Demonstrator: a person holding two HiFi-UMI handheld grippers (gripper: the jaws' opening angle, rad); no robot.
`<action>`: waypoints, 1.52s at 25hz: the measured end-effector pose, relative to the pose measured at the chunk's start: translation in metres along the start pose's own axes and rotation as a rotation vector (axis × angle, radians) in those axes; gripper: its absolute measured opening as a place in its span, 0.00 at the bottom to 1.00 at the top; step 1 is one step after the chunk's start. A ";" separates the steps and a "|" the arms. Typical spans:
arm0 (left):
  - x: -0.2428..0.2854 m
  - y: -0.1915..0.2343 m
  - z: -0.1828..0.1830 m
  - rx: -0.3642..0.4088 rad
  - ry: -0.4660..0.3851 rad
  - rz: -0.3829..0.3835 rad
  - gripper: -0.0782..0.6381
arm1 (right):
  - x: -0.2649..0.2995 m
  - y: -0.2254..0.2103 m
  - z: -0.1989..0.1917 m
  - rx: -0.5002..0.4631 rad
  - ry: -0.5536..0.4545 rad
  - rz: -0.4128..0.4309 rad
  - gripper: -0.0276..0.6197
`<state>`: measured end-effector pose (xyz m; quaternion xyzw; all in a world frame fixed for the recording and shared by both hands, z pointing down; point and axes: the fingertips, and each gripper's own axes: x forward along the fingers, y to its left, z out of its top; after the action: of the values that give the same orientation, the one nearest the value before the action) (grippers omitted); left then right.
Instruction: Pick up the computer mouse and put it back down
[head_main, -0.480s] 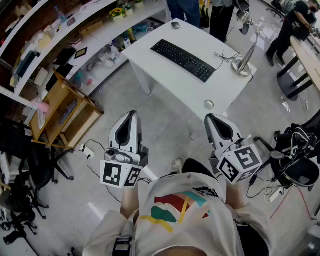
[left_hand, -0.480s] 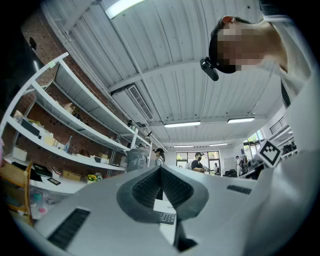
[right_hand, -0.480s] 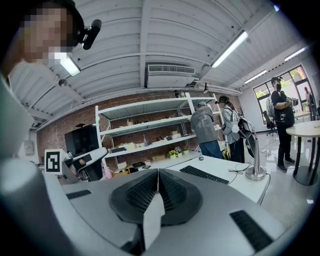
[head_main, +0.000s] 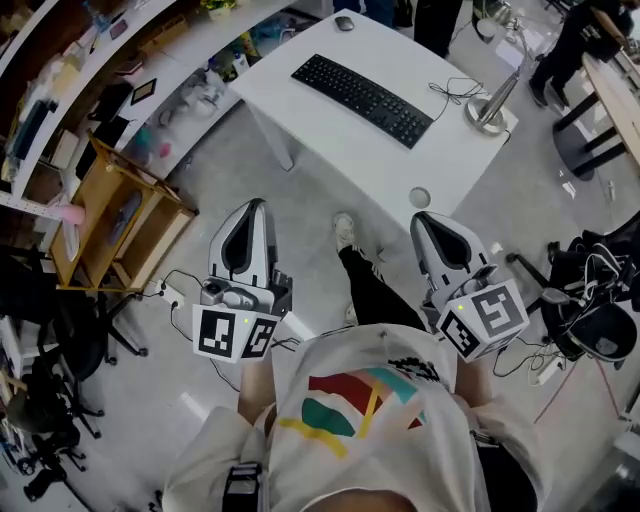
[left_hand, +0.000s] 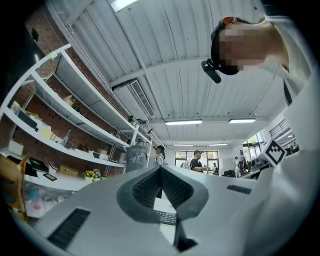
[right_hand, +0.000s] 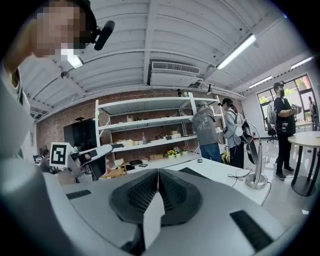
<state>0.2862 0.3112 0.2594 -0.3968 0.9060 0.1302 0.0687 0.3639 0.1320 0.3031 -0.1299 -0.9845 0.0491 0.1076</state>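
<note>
Head view: the left gripper (head_main: 256, 206) and right gripper (head_main: 421, 219) are hovering short of the white table (head_main: 340, 150), while the mouse (head_main: 344, 23) is lying untouched by the table's far edge. Left gripper view: its jaws are pressing together on nothing. Right gripper view: its jaws are also meeting empty, the mouse sitting far across the table, so picking up is yet to begin.

No legible text, labels or numbers anywhere.
</note>
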 end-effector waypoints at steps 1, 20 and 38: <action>0.011 0.004 -0.003 -0.001 0.001 -0.005 0.17 | 0.007 -0.007 0.000 -0.007 -0.001 -0.009 0.06; 0.375 0.162 -0.087 0.085 0.069 -0.115 0.17 | 0.336 -0.280 0.050 0.135 0.027 -0.111 0.06; 0.510 0.229 -0.149 -0.016 0.192 -0.247 0.17 | 0.475 -0.337 0.073 0.145 0.041 -0.174 0.06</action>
<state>-0.2304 0.0594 0.3269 -0.5162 0.8518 0.0895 -0.0058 -0.1834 -0.0706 0.3693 -0.0368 -0.9835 0.1083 0.1405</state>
